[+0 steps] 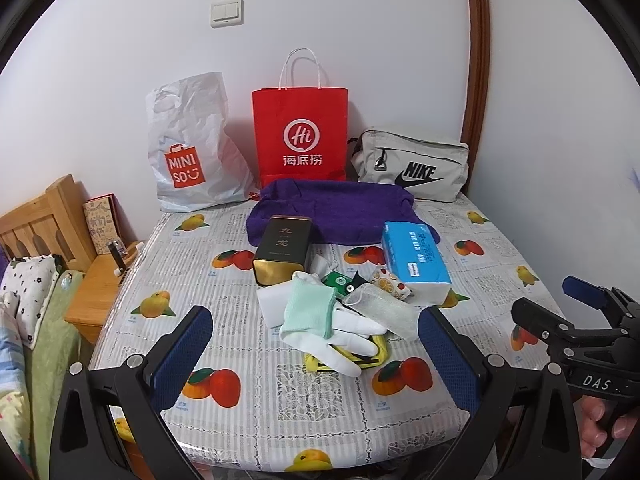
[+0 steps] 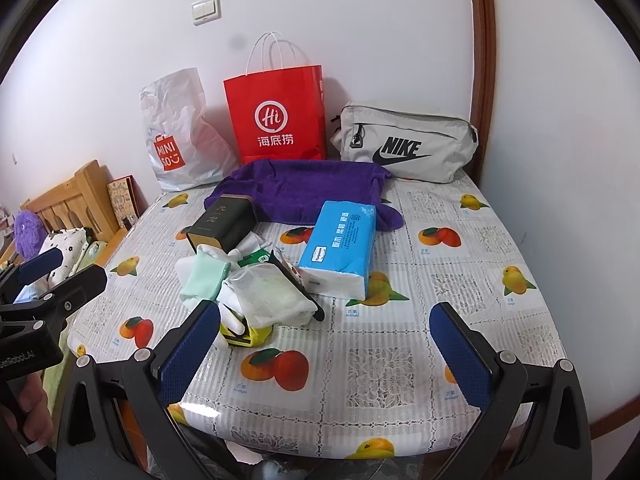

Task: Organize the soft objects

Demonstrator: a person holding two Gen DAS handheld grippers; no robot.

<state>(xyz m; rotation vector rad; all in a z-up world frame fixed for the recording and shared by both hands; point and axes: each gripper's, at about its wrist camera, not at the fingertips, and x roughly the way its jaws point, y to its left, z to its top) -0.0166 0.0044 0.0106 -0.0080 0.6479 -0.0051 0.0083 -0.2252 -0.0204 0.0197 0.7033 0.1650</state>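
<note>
A pile of soft things lies mid-table: a mint green cloth, a white glove, and a white mesh pouch. A purple towel lies behind, with a blue tissue pack beside it. My left gripper is open and empty, just in front of the pile. My right gripper is open and empty, in front of the pile's right side; it also shows in the left wrist view.
A dark tea tin stands behind the pile. A Miniso plastic bag, a red paper bag and a grey Nike bag line the wall. A wooden bedside stand and bed are at left.
</note>
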